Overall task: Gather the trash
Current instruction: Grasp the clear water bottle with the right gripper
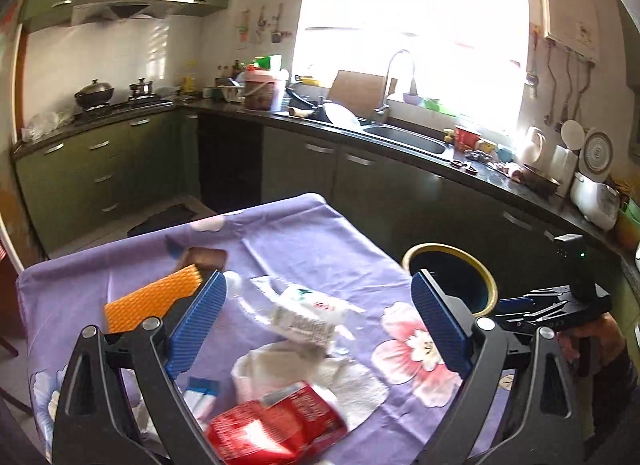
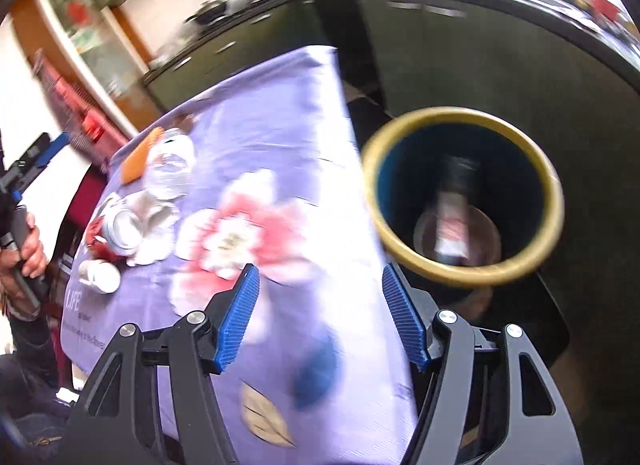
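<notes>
A purple flowered tablecloth [image 1: 312,241] carries trash: a crushed clear plastic bottle [image 1: 304,313], a white paper towel [image 1: 344,381], a red crushed can [image 1: 276,429] and an orange sponge [image 1: 156,297]. My left gripper [image 1: 316,317] is open above the bottle and holds nothing. A dark bin with a yellow rim [image 1: 452,253] stands off the table's right edge. In the right wrist view the bin [image 2: 464,193] holds a bottle [image 2: 452,213]. My right gripper [image 2: 320,317] is open and empty over the table's edge next to the bin. The trash pile [image 2: 132,225] lies at the left.
Green kitchen cabinets and a dark counter [image 1: 400,145] with a sink [image 1: 404,137], dishes and a rice cooker [image 1: 596,197] run behind the table. A stove with pots [image 1: 96,93] is at the far left. A brown tray [image 1: 208,257] lies by the sponge.
</notes>
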`<action>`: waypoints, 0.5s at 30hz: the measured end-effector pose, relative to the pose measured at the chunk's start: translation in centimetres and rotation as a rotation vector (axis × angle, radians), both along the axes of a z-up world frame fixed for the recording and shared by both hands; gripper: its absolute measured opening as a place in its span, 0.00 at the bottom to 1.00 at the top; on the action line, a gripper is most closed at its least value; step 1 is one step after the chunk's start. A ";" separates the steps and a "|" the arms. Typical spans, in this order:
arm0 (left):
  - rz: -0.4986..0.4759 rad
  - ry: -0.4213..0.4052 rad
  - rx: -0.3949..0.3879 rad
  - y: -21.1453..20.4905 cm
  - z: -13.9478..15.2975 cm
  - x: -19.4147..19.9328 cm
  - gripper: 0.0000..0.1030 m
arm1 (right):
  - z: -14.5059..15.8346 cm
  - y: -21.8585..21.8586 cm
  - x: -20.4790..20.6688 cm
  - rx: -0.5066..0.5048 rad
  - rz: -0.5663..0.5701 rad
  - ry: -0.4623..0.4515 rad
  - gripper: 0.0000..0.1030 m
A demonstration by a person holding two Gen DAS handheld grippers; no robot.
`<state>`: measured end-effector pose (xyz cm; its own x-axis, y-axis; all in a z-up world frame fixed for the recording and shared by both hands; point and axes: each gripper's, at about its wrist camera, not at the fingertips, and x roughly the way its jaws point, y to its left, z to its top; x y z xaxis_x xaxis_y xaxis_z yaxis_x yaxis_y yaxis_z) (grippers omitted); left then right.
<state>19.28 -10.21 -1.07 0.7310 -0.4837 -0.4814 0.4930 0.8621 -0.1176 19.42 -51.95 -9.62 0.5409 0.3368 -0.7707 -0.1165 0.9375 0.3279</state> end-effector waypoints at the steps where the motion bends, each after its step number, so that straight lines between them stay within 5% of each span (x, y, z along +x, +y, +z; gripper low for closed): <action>1: 0.028 -0.004 -0.005 1.5 -0.4 0.4 0.88 | 0.4 1.6 0.9 0.001 0.039 -0.005 0.67; 10: 0.172 -0.019 -0.070 9.9 -3.3 1.4 0.90 | 4.7 17.0 10.2 -0.129 0.385 0.014 0.79; 15: 0.204 0.017 -0.115 11.7 -4.2 1.7 0.91 | 4.1 23.4 17.7 -0.230 0.505 0.216 0.79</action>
<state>20.93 1.44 -5.30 0.8114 -0.3794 -0.4447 0.3072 0.9240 -0.2278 37.10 -28.51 -5.52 0.1799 0.3233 -0.9290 -0.5198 0.8330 0.1893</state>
